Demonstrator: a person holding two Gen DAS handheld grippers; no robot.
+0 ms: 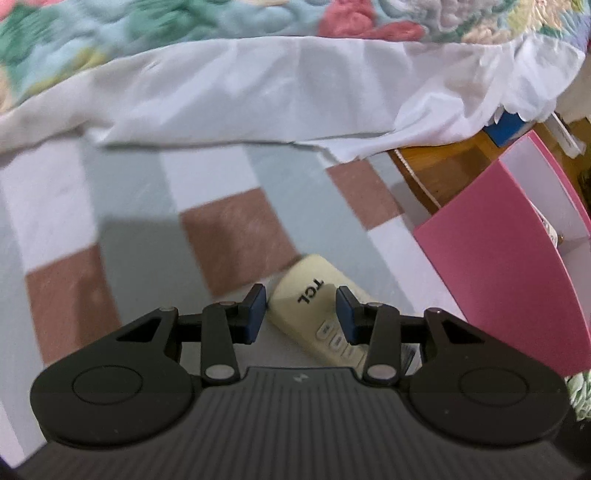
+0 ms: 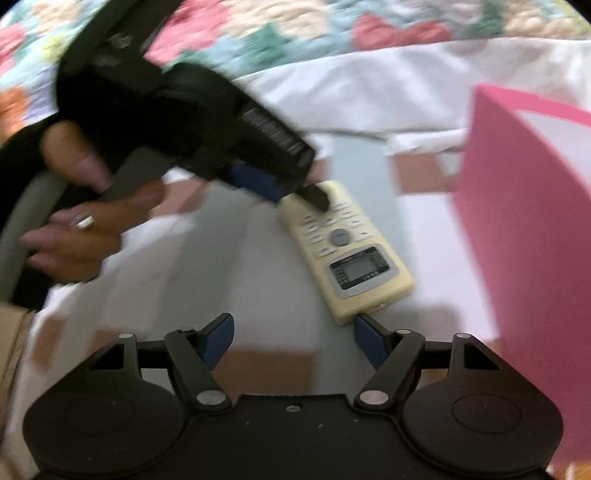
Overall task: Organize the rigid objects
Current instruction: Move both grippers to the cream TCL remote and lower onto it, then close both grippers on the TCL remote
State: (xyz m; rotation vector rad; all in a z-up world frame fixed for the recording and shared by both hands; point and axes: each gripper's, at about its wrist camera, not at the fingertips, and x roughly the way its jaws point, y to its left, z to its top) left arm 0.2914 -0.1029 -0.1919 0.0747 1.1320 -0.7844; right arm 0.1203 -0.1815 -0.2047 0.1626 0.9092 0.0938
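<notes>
We've got a cream TCL remote [image 2: 345, 251] lying flat on the checked bedsheet [image 1: 229, 236], buttons and little screen facing up. Taking the remote as our anchor: the pink box [image 2: 532, 258] stands just to its right, open side up with a pale inside, and the rumpled white sheet [image 1: 258, 96] and the floral quilt [image 2: 295, 26] lie well beyond its far end.

Our left gripper [image 1: 301, 310] is down over the end of the remote with the brand name on it. In the left wrist view the blue pads [image 1: 256, 314] sit on either side of the body, the right one overlapping its edge, the left one with a thin sliver of gap showing, so the jaws are partly closed around it but we can't call it a squeeze. In the right wrist view that same gripper [image 2: 291, 188] comes in from the upper left, held by a hand [image 2: 88, 225] with a ring on one finger, and its tip lies over the keypad end. It's pretty blurry there.

Our right gripper [image 2: 293, 343] hovers at the near, screen end of the remote. Its jaws stand wide apart with nothing between them; the right pad tip is just beside the remote's corner, and we can't tell whether it touches.
</notes>
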